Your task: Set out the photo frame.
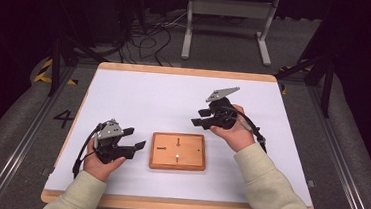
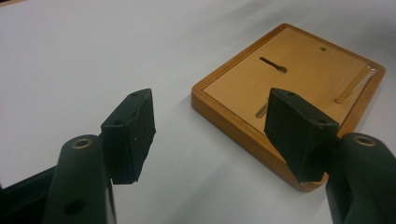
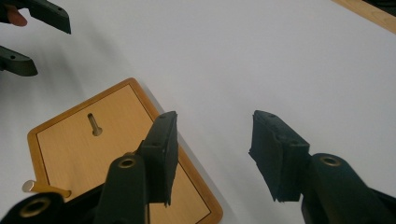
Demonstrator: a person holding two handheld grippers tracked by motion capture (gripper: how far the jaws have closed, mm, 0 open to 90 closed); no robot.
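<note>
A flat wooden board (image 1: 189,161) lies on the white table near its front middle. Dark screws (image 1: 178,141) lie on its face. In the right gripper view one screw (image 3: 95,125) rests on the board (image 3: 70,154), and a brass peg (image 3: 44,189) shows at the lower left. My left gripper (image 1: 136,137) sits just left of the board, open and empty, its jaws pointing at the board's edge (image 2: 243,130). My right gripper (image 1: 198,116) hangs above the table beyond the board's right corner, open with nothing between its pads (image 3: 275,158).
The white table top (image 1: 139,96) has a wooden rim. Behind it a grey metal stand (image 1: 228,10) and loose cables (image 1: 148,36) are on the floor. Black rails (image 1: 56,69) flank the table on both sides.
</note>
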